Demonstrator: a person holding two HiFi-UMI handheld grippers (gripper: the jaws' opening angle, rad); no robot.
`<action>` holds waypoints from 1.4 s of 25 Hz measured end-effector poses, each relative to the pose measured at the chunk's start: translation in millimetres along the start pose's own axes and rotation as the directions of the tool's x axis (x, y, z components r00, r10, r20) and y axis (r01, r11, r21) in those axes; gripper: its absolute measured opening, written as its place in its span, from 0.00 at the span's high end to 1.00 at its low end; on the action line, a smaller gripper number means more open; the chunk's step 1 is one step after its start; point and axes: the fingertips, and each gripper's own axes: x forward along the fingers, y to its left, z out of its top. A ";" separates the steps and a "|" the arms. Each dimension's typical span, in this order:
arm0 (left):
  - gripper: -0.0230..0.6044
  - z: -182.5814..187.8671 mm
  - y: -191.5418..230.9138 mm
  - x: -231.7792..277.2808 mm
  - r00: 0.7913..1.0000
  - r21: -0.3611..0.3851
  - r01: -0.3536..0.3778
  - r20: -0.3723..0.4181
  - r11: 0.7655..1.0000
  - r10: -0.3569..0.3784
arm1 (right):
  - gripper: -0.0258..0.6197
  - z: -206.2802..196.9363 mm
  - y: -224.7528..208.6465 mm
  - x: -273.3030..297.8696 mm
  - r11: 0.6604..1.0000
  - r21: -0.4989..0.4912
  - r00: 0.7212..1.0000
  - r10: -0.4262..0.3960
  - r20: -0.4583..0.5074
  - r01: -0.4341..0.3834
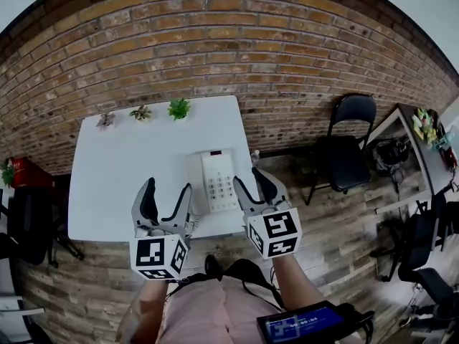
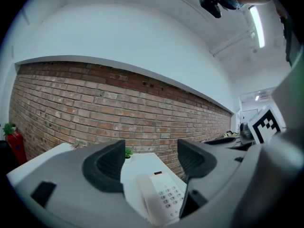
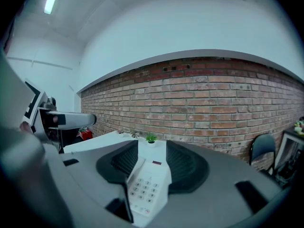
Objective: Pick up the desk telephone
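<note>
The white desk telephone (image 1: 217, 181) lies on the white table (image 1: 122, 178) near its front right corner, keypad up, with the handset along its left side. My left gripper (image 1: 167, 192) hovers over the table's front edge just left of the phone, jaws apart and nothing between them. My right gripper (image 1: 249, 181) is at the phone's right side, also open and empty. The phone (image 2: 161, 198) shows low and ahead of the jaws in the left gripper view. In the right gripper view the phone (image 3: 147, 189) lies straight ahead, below the gap.
Three small potted plants (image 1: 178, 108) stand along the table's far edge against the brick wall (image 1: 237, 41). A black folding chair (image 1: 348, 145) is to the right of the table. A red item (image 1: 21, 172) sits at far left. A person's torso and a screen (image 1: 308, 325) show below.
</note>
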 end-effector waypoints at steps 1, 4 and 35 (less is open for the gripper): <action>0.42 1.8 0.6 4.8 1.000 0.003 0.006 0.001 1.000 -0.006 | 0.67 2.8 -2.1 3.5 1.000 0.001 1.000 -0.004 0.004 0.004; 0.42 2.8 2.4 19.3 1.000 0.011 0.019 -0.004 1.000 -0.019 | 0.67 5.1 -8.9 15.8 1.000 0.005 1.000 -0.007 0.008 0.007; 0.32 -193.1 30.4 136.0 0.885 -0.262 -0.056 -0.460 0.963 -0.073 | 0.53 -144.5 -41.9 148.6 0.964 0.216 0.906 0.225 -0.357 -0.154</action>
